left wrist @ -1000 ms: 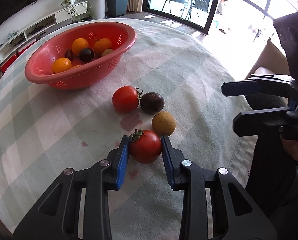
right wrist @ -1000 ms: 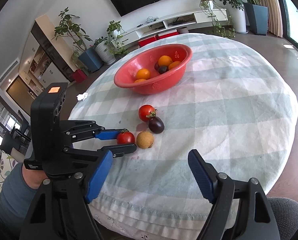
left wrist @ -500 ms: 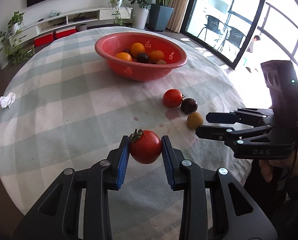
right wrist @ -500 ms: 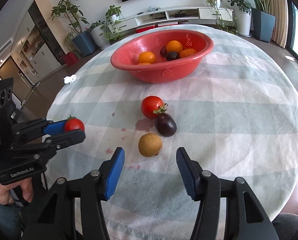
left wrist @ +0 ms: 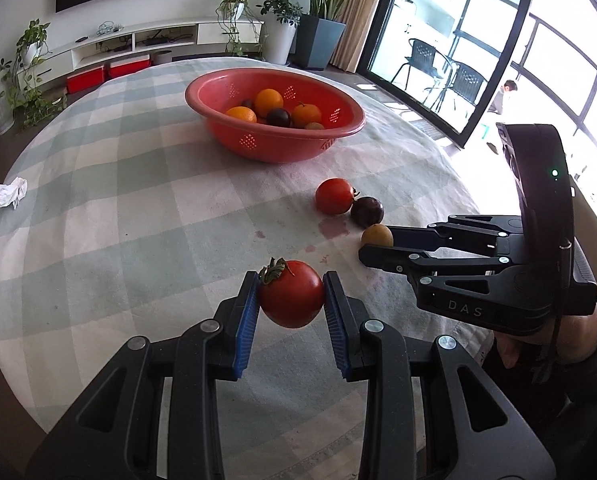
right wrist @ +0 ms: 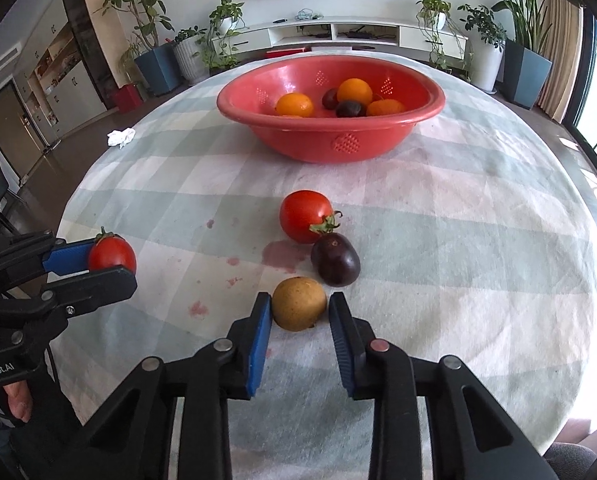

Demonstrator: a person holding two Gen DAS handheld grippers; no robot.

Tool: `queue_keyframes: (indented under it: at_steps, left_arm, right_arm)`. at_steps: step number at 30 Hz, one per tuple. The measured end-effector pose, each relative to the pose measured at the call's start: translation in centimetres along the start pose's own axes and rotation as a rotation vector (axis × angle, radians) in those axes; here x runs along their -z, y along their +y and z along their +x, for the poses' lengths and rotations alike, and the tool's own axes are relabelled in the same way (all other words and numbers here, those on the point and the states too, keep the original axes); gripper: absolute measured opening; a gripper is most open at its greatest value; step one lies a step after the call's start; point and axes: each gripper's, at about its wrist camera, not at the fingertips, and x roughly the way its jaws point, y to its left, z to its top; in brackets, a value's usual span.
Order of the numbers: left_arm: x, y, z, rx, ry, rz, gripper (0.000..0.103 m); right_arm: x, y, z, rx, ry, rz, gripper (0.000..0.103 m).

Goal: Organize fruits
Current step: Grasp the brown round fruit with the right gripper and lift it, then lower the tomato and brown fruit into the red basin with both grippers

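My left gripper [left wrist: 290, 294] is shut on a red tomato [left wrist: 291, 294] and holds it above the table's near side; it also shows in the right wrist view [right wrist: 112, 254]. My right gripper [right wrist: 298, 314] is open around a tan round fruit [right wrist: 298, 303] that lies on the cloth, with small gaps beside its pads. A second tomato [right wrist: 304, 216] and a dark plum [right wrist: 335, 259] lie just beyond. The red basket [right wrist: 350, 144] at the far side holds oranges and dark fruit.
A round table with a checked green-and-white cloth [right wrist: 478, 240] has red stains near the fruit. A crumpled white tissue [right wrist: 121, 136] lies at the far left edge. Plants, a TV shelf and glass doors surround the table.
My left gripper has lifted the tomato off the cloth and drawn back. My right gripper has moved in and narrowed its fingers around the tan fruit.
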Motion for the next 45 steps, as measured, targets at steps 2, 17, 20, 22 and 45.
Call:
queue_keyframes:
  at_steps: [2,17,20,22,45]
  left_arm:
    - [0.0,0.1,0.0,-0.002,-0.003,-0.004,0.030]
    - [-2.2,0.8,-0.5,-0.027,-0.039,-0.023,0.030]
    - [-4.4,1.1,-0.9,-0.040,-0.063,-0.019,0.030]
    - [-6.1,1.1,-1.0,-0.047,-0.078,-0.007,0.030]
    - [-16.9,2.5,10.2,-0.140,-0.001,0.063,0.030]
  right_arm:
    - [0.1,-0.1,-0.1,-0.003,0.000,0.006,0.030]
    - [-1.2,-4.1,-4.9,-0.057,-0.090,0.113,0.030]
    - [-2.9,-6.1,-6.3,-0.038,-0.131,0.139,0.030]
    - [-4.4,-7.4,-7.2,-0.032,-0.164,0.152,0.030]
    - [-15.0,-6.1,2.4,-0.099,-0.045,0.005,0.030]
